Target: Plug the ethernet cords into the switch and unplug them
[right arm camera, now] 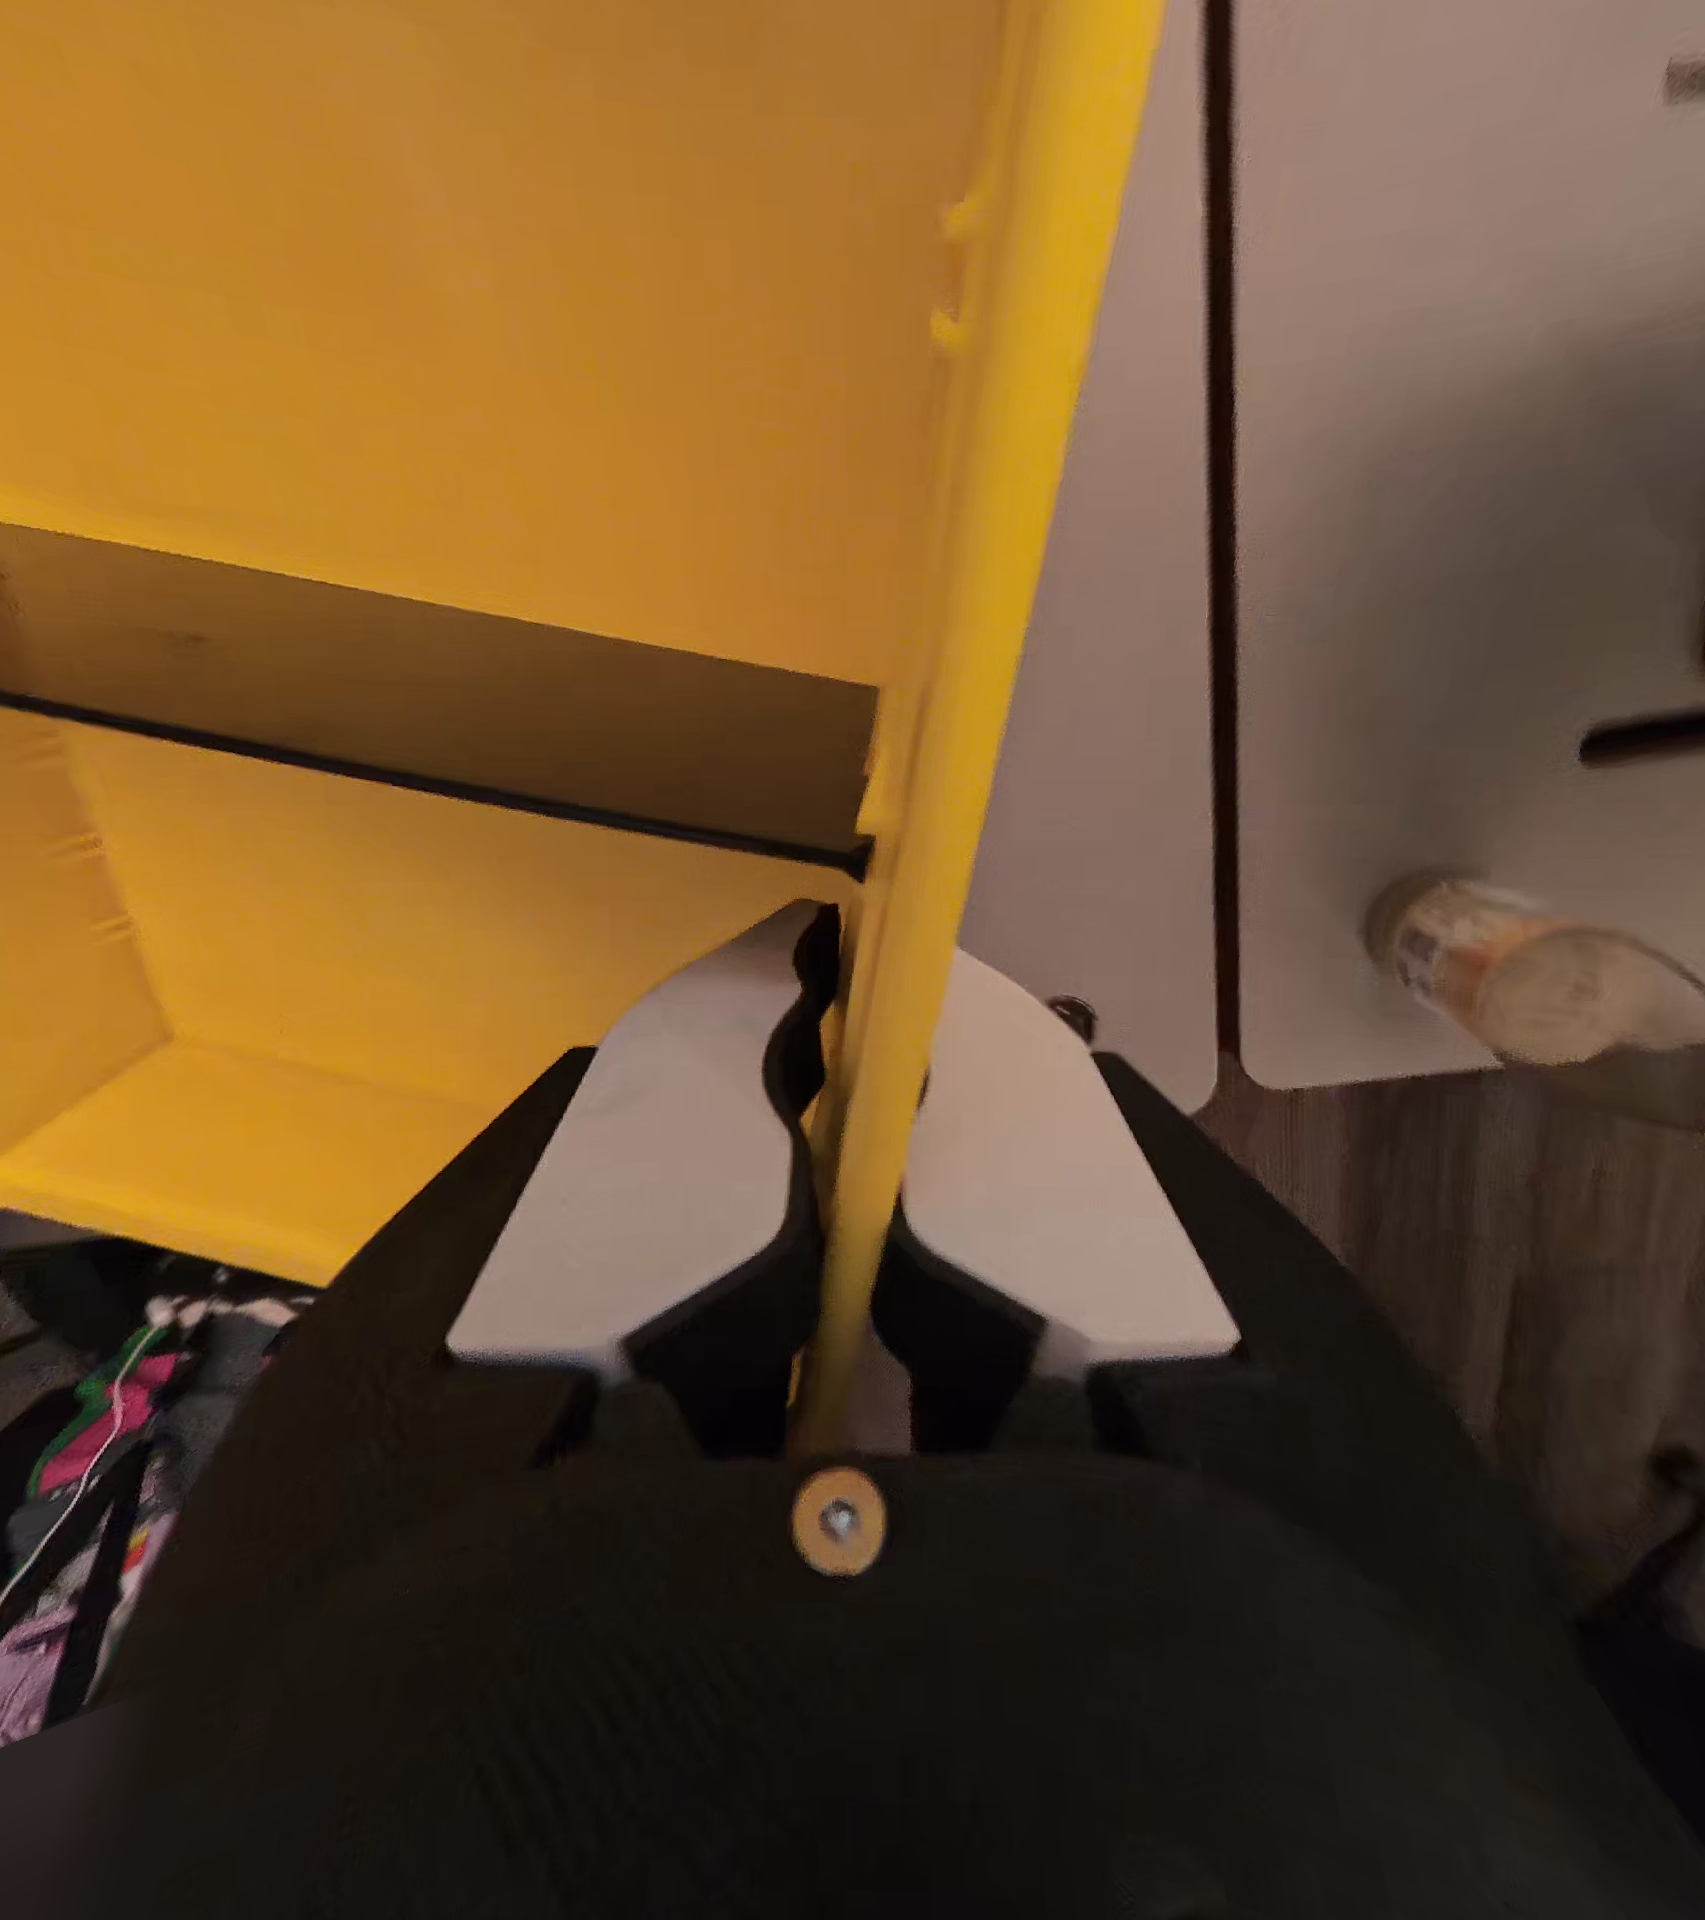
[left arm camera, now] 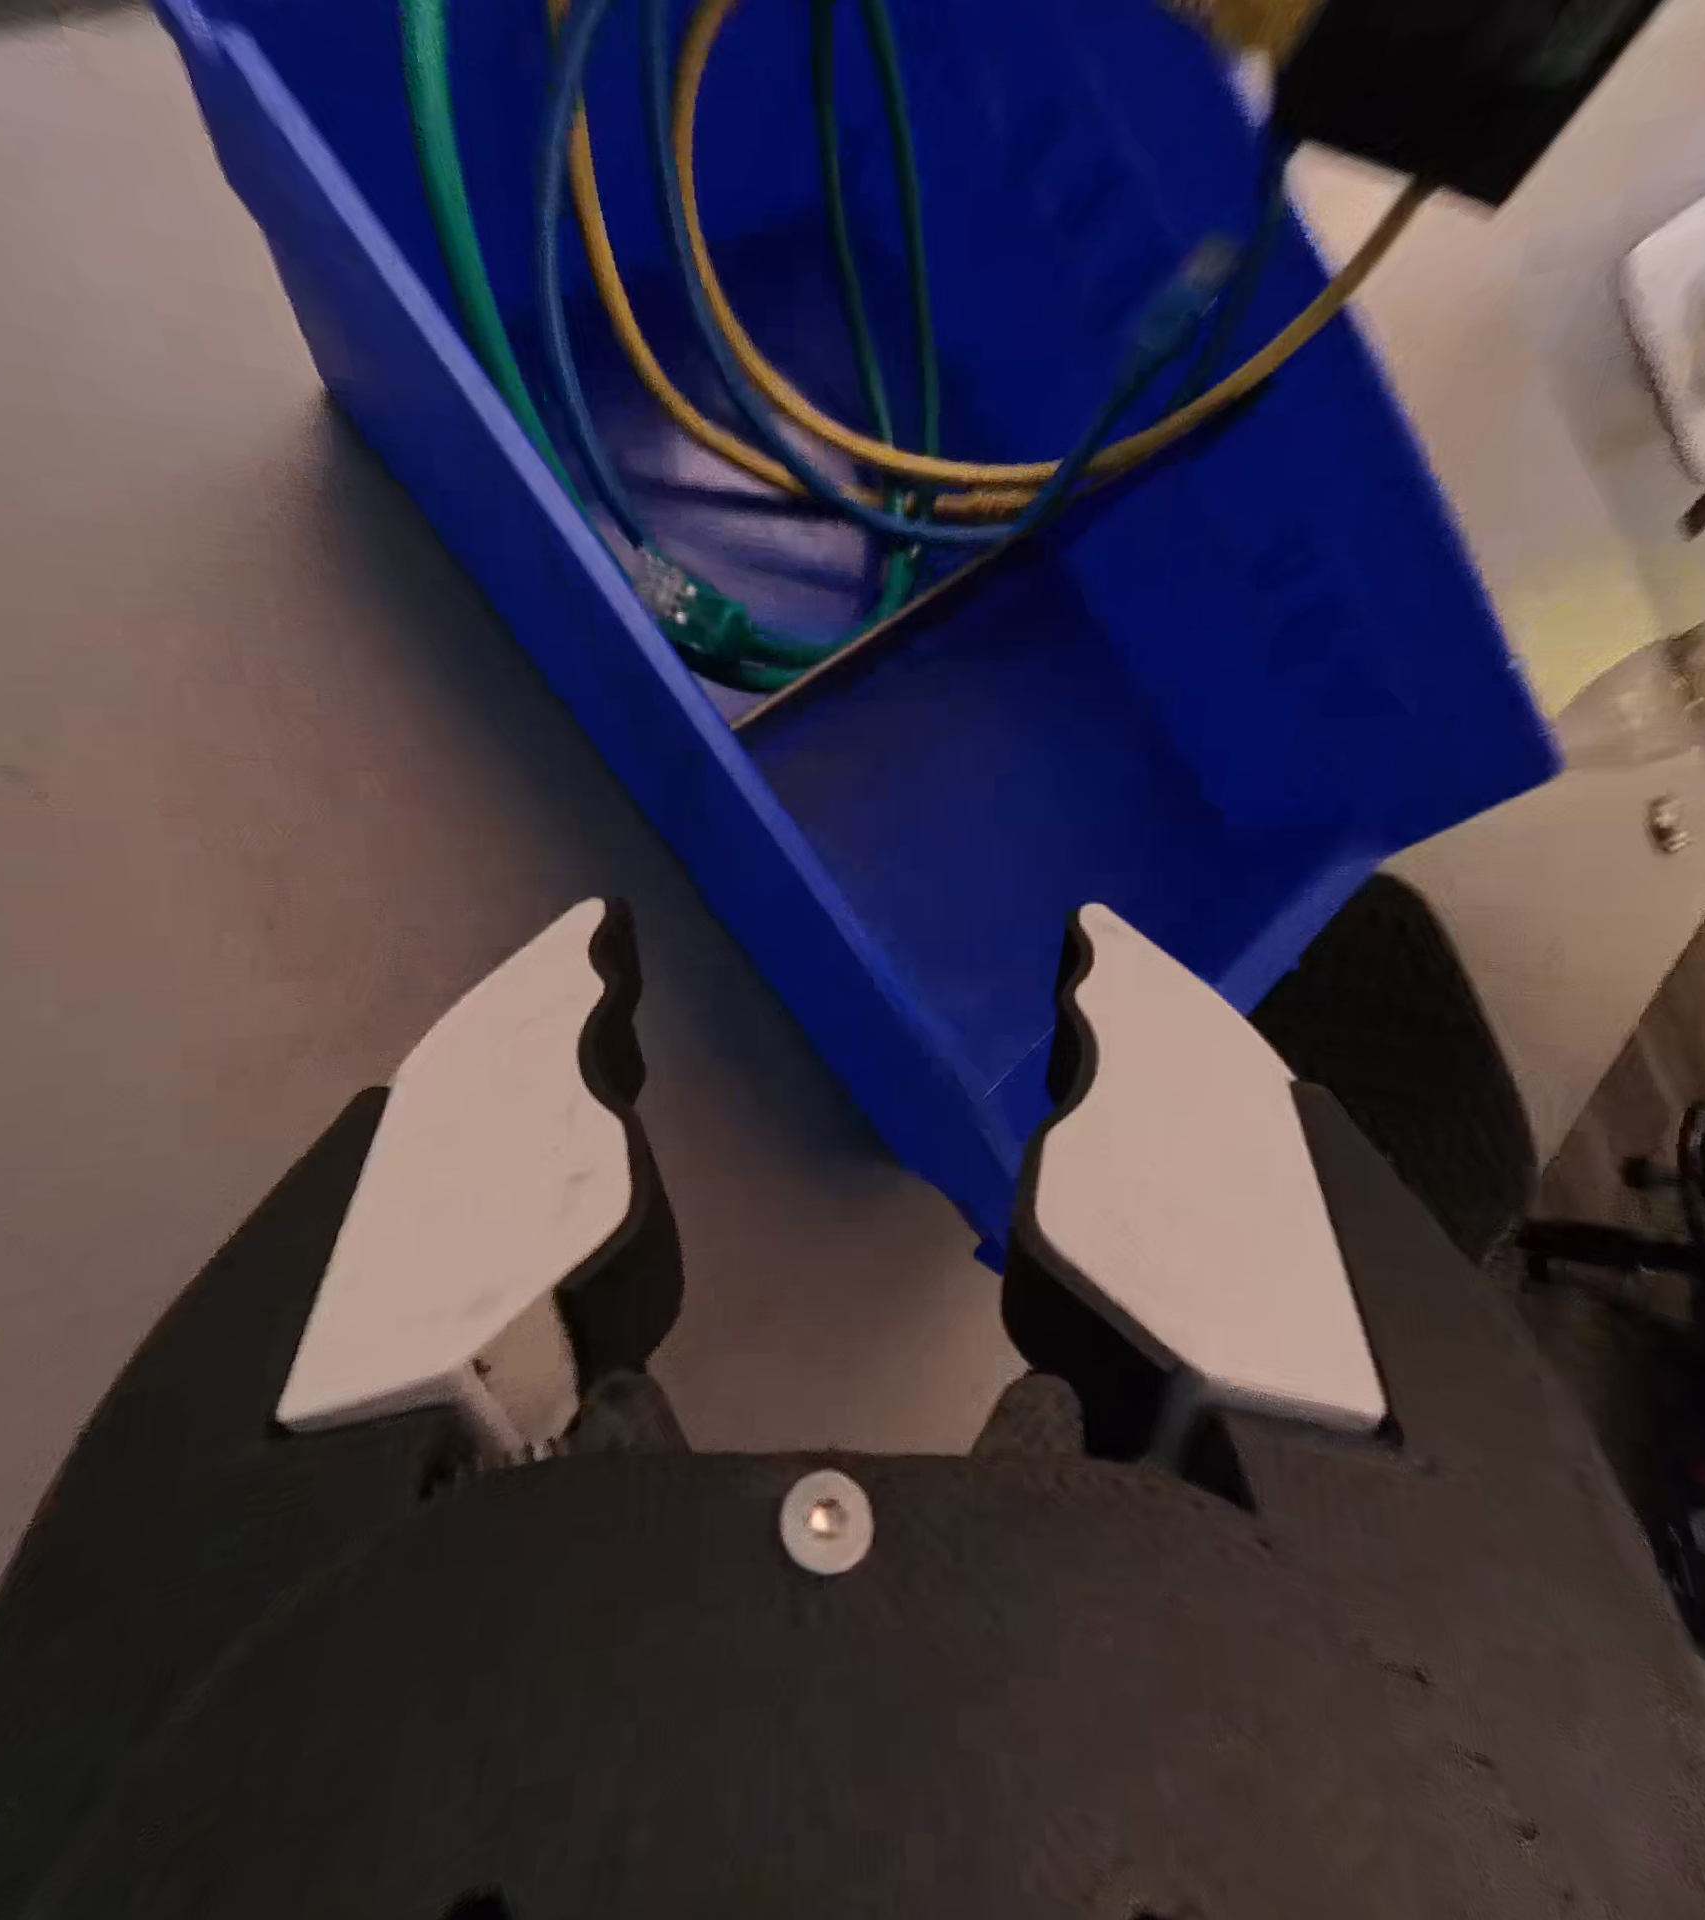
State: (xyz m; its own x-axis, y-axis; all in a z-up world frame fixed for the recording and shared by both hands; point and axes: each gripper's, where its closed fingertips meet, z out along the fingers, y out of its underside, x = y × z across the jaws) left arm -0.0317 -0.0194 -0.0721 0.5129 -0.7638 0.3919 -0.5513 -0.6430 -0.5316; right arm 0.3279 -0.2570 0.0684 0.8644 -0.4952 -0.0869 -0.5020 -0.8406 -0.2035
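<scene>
The left tongs [left arm camera: 843, 1023] hang spread over the blue bin [left arm camera: 1243, 727] of cords [left arm camera: 827, 436], while the right tongs [right arm camera: 874, 1023] pinch the yellow bin's wall [right arm camera: 993, 520].

**Cords coiled in the blue bin**

Three ethernet cords lay looped together in the upper middle of the left wrist view, inside a blue bin [left arm camera: 1243, 727]: a green cord [left arm camera: 458, 260], a yellow cord [left arm camera: 723, 312] and a blue cord [left arm camera: 567, 343]. The green cord's clear-tipped plug [left arm camera: 687, 608] rested against the bin's left wall, beside a thin divider [left arm camera: 879, 634].
</scene>
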